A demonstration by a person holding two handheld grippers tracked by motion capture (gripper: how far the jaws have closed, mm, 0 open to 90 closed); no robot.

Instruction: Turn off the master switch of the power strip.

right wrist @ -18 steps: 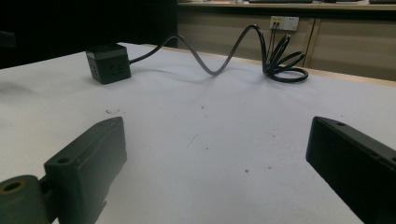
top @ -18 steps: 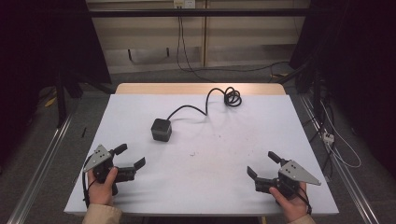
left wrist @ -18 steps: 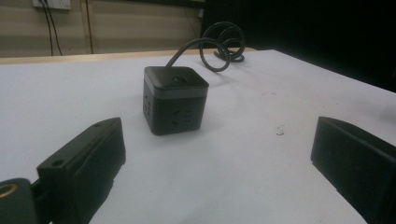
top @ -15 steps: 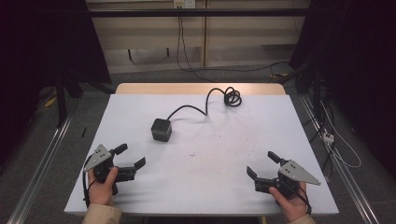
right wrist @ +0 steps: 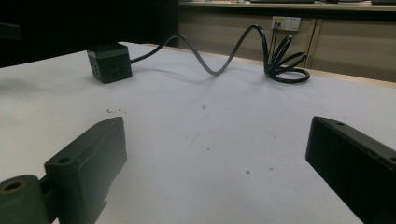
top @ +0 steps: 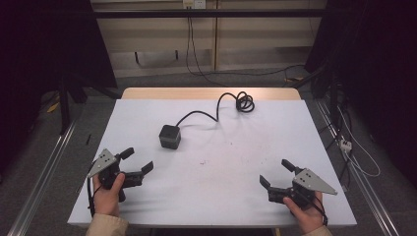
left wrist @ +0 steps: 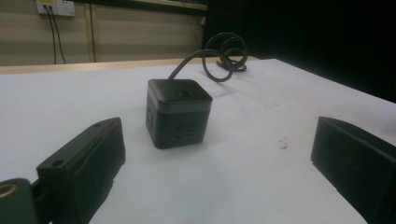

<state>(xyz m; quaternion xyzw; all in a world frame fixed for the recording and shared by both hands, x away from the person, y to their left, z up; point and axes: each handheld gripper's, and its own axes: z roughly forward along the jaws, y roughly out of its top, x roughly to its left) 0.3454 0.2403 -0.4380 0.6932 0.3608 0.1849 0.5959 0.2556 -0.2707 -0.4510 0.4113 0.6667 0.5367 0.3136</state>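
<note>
High view: black cube socket [top: 169, 136] sits left of table [top: 236, 196] centre, cable [top: 231, 103] trailing to the far edge; left gripper [top: 136, 165] near, jaws wide and empty; right gripper [top: 276, 174] well apart, also wide. Left gripper view: cube [left wrist: 177, 112] straight ahead between the jaws. Right gripper view: cube [right wrist: 109, 62] far off, up-left. Left hand likely reaches.

No legible text — none anywhere
</note>
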